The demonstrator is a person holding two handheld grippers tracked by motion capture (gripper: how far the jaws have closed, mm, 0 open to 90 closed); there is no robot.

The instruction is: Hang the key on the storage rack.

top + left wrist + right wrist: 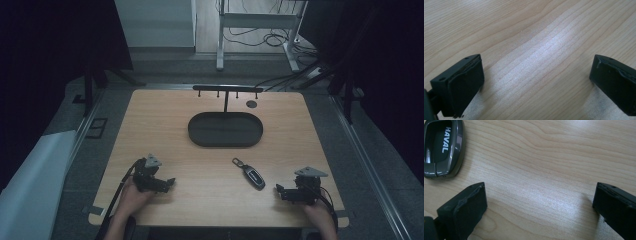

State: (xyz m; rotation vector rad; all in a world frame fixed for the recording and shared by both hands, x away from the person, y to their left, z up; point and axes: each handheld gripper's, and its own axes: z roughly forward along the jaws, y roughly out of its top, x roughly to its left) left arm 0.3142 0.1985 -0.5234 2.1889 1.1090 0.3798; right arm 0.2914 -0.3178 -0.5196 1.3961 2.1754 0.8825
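Resting both tools low on the near part of the wooden table (150, 130), we sit with nothing in hand: the left gripper (167, 184) has its jaws spread wide over bare wood, and the right gripper (278, 192) is opened just as far, its black pads apart with only table grain between them. The car key (251, 175) lies flat on the table between the two tools, nearer to the right one and a little farther from us, its metal ring pointing toward the far left. In the right gripper view the key (442, 147) lies just beyond and to the side of one pad, not touching it, so we judge this hand is the one placed to take it; the wide opening suits a flat, smooth fob that would have to be pinched across its narrow sides. Farther off, in the middle of the table, sits a dark oval tray (200, 137), and rising from its far edge is a thin post with a crossbar of small pegs (227, 90), which looks made for hanging a key by its ring. A small dark disc (251, 104) lies near the far right of the rack. We read the left tool as parked out of the way, well apart from the key, perhaps ready to steady things.
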